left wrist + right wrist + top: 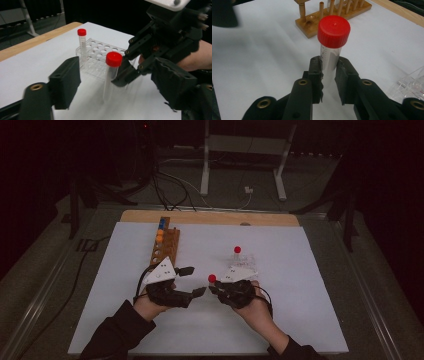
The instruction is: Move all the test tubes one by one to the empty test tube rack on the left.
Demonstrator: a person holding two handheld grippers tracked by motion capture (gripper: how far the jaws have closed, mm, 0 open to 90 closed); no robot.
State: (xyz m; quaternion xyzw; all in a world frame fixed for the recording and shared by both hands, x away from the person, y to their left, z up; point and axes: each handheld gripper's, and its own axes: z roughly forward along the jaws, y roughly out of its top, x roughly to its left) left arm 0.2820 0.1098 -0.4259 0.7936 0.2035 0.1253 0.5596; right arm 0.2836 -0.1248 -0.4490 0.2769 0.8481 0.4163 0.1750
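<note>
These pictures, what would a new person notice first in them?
First, the red-capped tube clamped upright between the right gripper jaws, near the table's middle. The open left gripper faces it closely. Behind stand a clear rack holding another red-capped tube and a wooden rack at the left.

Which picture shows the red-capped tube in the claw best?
The right gripper view: the tube stands close up, clamped between the right claw's jaws. The left gripper view shows it side-on and farther off; the high view shows little beyond its red cap.
</note>
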